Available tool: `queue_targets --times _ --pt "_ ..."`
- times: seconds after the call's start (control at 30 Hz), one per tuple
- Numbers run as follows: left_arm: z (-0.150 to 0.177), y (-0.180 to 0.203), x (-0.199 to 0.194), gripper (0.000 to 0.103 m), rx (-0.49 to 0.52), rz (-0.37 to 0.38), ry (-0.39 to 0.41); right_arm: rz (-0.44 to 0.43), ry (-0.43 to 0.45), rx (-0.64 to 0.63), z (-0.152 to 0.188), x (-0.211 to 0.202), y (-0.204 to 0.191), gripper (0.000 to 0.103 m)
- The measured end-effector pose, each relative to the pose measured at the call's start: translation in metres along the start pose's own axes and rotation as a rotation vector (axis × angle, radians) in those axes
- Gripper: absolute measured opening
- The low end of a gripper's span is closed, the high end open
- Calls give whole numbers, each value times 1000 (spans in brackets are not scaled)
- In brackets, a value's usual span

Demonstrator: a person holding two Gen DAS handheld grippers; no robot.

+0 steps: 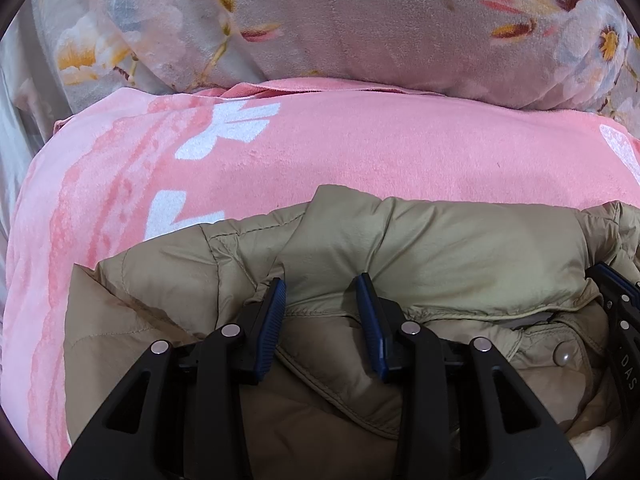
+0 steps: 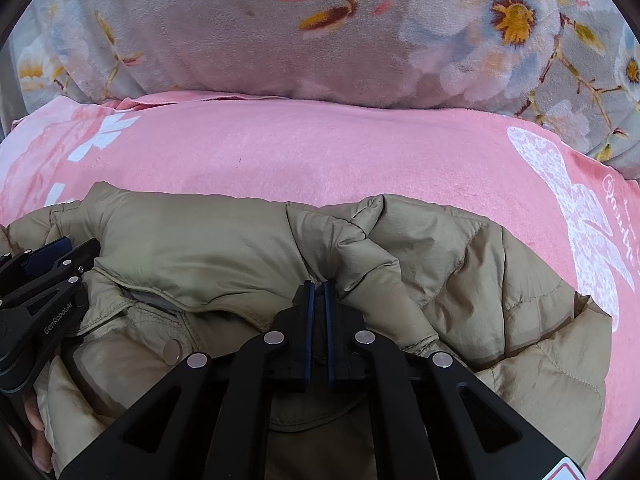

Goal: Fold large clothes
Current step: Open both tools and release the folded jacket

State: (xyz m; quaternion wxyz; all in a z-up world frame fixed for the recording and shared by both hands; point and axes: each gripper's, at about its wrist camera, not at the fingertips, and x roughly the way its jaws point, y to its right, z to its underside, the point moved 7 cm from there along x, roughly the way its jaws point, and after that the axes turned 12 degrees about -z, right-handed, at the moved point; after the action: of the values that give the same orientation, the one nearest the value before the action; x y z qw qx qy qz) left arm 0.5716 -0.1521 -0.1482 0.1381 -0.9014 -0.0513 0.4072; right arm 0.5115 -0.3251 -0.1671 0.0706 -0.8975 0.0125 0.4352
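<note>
The puffy beige jacket (image 1: 400,248) lies low in frame on the pink blanket (image 1: 360,152). Left tongs (image 1: 320,292) spread; right tongs (image 2: 318,292) pinch its fabric. Light, soft, probably slippery: grip seams.

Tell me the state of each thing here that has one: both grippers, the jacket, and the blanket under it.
left gripper: open, fabric between the fingers
right gripper: shut on jacket
jacket: crumpled, partly folded
snap button: unfastened
pink blanket: spread flat
</note>
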Motion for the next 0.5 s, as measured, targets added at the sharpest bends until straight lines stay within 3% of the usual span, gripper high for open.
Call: queue_targets --times 0.27,0.33,0.47,0.5 --pt "-1 4 2 36 25 -45 2 -8 -1 11 -1 3 0 3" --pt "-1 5 2 36 31 -55 3 -45 10 42 -2 3 4 3" --pt "6 -6 -7 38 -7 5 -15 -229 34 201 10 -16 21 4" --pt "13 -14 -21 45 -13 33 -30 -241 29 232 17 -28 25 4"
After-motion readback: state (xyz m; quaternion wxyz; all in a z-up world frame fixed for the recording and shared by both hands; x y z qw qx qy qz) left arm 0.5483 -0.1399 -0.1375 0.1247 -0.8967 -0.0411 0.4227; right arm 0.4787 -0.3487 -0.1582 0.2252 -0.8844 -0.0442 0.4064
